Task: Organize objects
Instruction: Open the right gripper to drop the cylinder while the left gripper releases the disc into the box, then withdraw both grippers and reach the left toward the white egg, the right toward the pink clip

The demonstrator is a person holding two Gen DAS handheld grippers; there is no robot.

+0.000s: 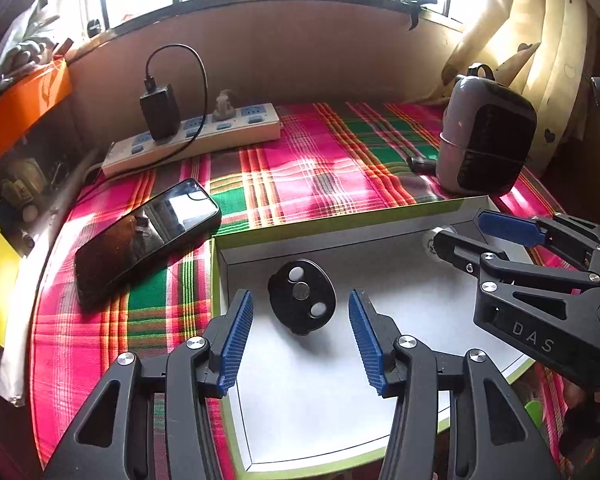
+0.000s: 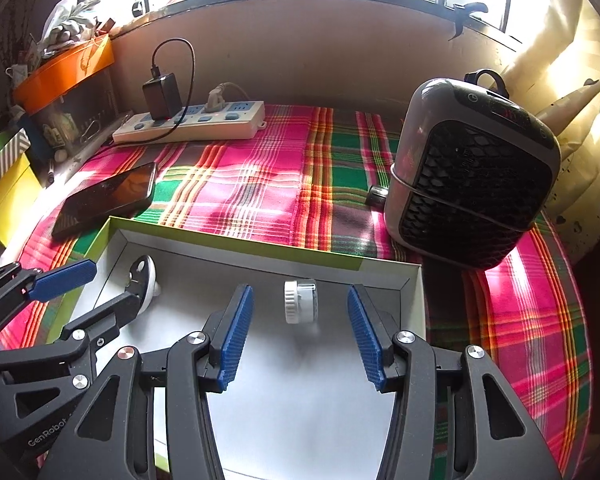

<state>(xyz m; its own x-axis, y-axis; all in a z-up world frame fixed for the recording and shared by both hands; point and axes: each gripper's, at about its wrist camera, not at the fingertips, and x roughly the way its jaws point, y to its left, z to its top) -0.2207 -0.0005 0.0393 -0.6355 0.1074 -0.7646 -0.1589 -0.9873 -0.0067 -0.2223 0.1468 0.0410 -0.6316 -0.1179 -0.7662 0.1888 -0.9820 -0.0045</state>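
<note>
Basically, risk notes, biggest item down. Counter under a pink-green plaid cloth; cloth can bunch if a claw drags on it, shifting everything on top.

Shallow white box lid with green rim lies on the cloth and holds the sorted pieces. Light and open, so a bump on its wall from either claw would likely slide it or tip the contents out.

Grey-black portable speaker stands upright just beyond the lid's far right corner. Looks top-heavy; a wide swing of the right claw could knock it over.

Black smartphone lies flat, screen up, just beside the lid's left corner, outside it. Slick glass and thin, so pinching it risks a slip or a scraped screen.

Power strip with black charger and cable sits at the back, well apart; the looped cable could snag.

Left claw open, nothing between the pads. Black round disc with two white dots lies flat in the lid just ahead of it.

Right claw open, nothing gripped. Small white ribbed cap sits on edge in the lid ahead of it and may roll if nudged.
</note>
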